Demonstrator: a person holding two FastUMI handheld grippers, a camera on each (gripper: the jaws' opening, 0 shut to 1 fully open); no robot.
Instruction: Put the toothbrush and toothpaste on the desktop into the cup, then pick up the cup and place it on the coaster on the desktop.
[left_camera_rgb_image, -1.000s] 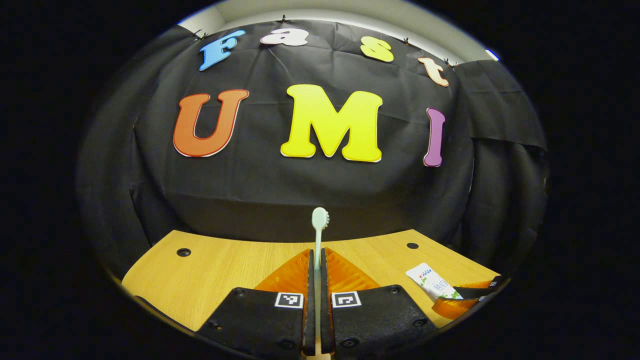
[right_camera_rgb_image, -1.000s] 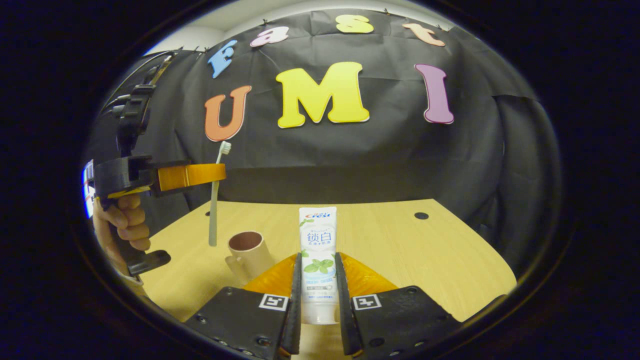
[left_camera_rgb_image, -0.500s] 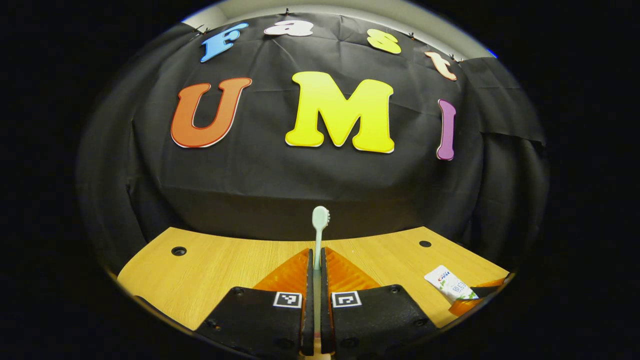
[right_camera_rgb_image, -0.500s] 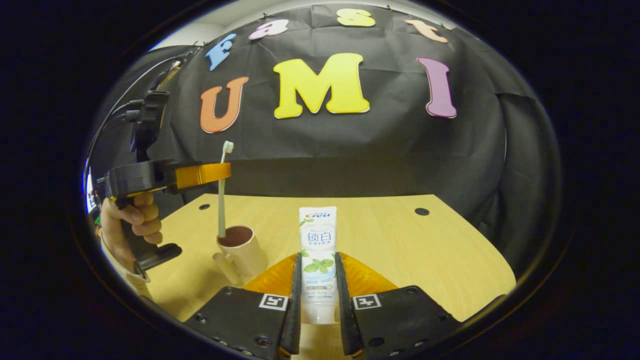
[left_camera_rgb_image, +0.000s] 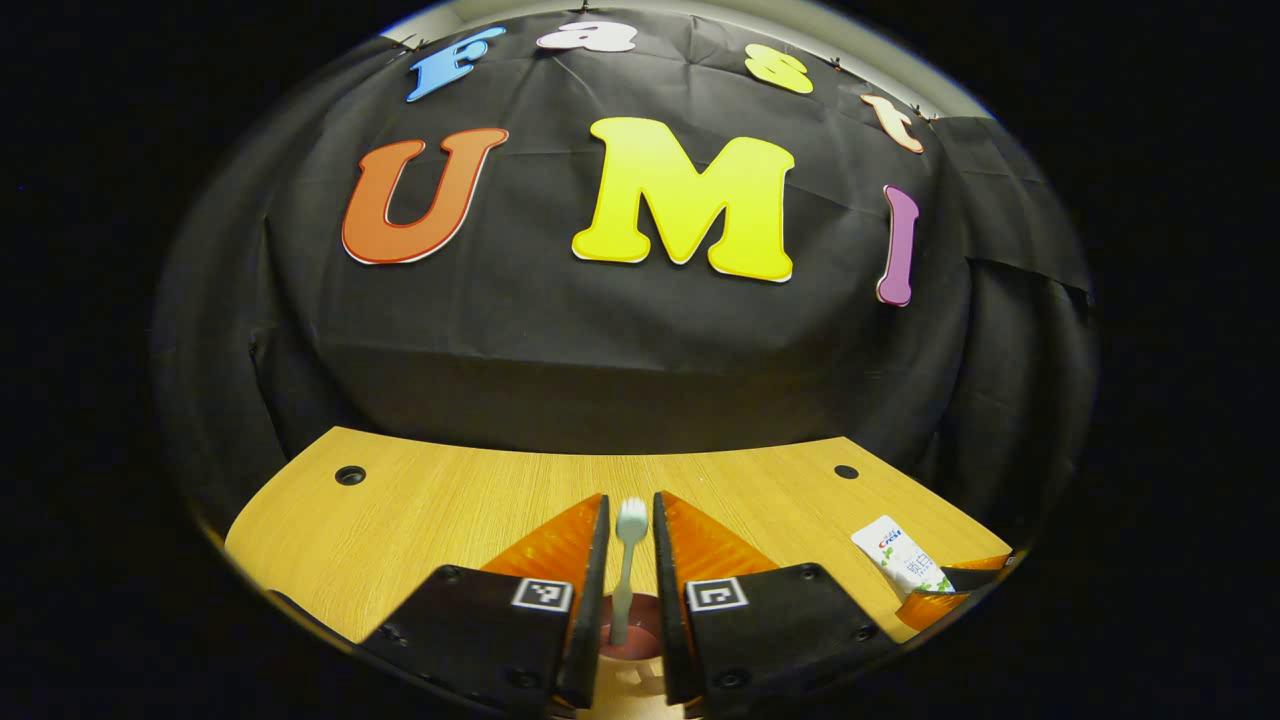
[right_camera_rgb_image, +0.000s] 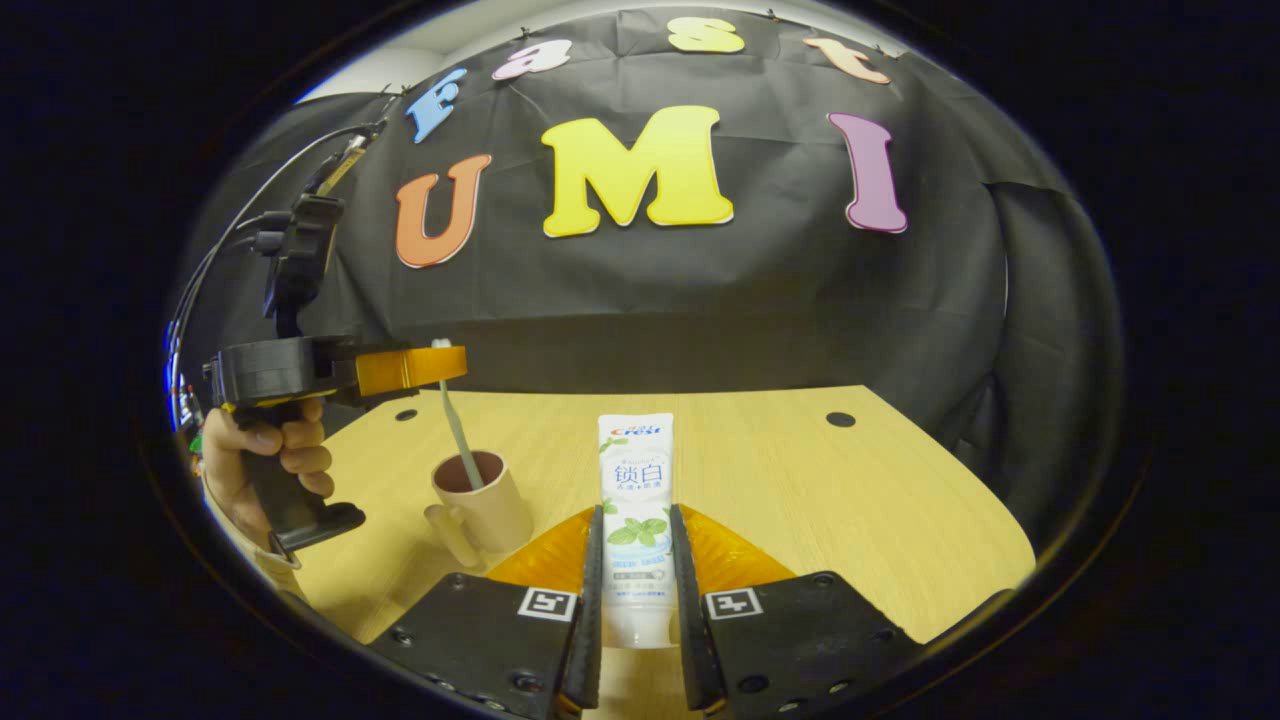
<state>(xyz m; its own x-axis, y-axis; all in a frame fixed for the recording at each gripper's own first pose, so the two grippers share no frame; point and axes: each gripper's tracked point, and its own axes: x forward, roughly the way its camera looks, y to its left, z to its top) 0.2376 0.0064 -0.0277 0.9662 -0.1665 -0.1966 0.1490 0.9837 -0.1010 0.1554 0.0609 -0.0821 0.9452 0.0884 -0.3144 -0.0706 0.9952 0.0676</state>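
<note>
mostly, toothbrush (left_camera_rgb_image: 628, 560) handle hidden inside cup (left_camera_rgb_image: 632, 640).

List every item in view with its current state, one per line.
toothbrush: standing tilted in the cup, head up, released
cup: upright on the desktop, holding the toothbrush
toothpaste: clamped between the right gripper's fingers, not yet in the cup
left gripper: open, fingers either side of the toothbrush head
right gripper: shut on the toothpaste
desktop: bears the cup
</note>
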